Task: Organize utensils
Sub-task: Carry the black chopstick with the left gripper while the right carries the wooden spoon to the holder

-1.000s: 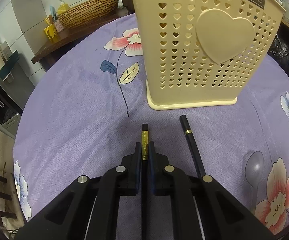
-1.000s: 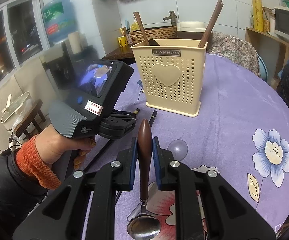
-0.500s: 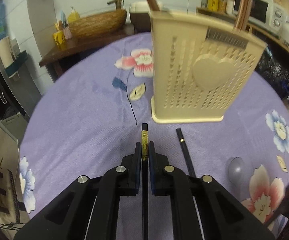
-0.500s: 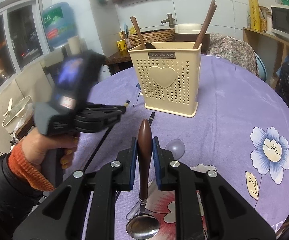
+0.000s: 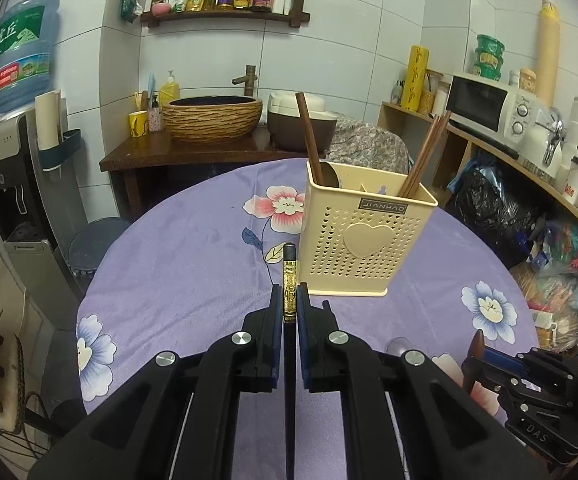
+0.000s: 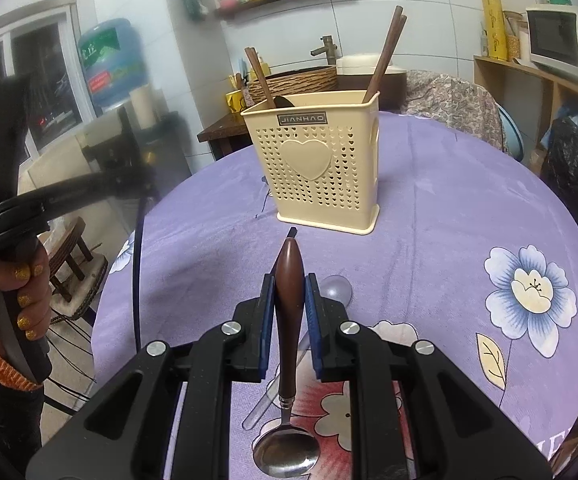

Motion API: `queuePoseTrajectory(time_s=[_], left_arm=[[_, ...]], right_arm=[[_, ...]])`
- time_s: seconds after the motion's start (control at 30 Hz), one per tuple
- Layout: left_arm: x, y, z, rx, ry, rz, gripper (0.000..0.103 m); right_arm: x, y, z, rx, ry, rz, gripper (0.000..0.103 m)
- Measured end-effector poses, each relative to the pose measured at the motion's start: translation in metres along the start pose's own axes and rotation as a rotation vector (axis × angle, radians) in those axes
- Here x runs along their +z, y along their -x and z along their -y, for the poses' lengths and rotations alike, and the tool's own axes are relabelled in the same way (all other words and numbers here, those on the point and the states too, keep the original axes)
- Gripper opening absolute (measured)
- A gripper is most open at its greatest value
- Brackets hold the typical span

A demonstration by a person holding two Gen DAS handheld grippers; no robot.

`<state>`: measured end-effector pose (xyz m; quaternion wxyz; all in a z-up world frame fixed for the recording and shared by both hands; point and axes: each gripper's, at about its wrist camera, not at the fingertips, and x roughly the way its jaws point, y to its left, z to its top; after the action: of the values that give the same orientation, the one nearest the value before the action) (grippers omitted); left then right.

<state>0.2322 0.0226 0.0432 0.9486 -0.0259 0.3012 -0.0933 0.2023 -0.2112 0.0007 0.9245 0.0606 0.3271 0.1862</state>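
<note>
Left gripper (image 5: 290, 308) clamped near chopstick (image 5: 290, 280) top: stiff, light, probably slippery. Right gripper (image 6: 289, 300) clamped mid-handle on spoon (image 6: 287, 320).

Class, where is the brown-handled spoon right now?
In the right wrist view, the brown-handled spoon is clamped between the right tongs, handle pointing toward the cream utensil holder and bowl hanging low over the purple tablecloth.

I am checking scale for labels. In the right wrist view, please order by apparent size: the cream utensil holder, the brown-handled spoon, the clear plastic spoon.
1. Cream utensil holder
2. Brown-handled spoon, enlarged by nearness to the camera
3. Clear plastic spoon, partly hidden behind the right gripper
</note>
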Motion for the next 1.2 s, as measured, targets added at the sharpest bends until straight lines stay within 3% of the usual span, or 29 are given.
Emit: queuePoseTrajectory(time_s=[0.7,1.2], left_arm=[[0.004,0.022,-0.007,-0.032,0.017,0.053,0.009],[0.033,0.027,-0.007,-0.064,-0.004,0.093,0.009]], right_arm=[[0.008,0.015,0.0,0.014,0.007,0.058,0.016],[0.044,0.016,0.0,0.064,0.026,0.082,0.016]])
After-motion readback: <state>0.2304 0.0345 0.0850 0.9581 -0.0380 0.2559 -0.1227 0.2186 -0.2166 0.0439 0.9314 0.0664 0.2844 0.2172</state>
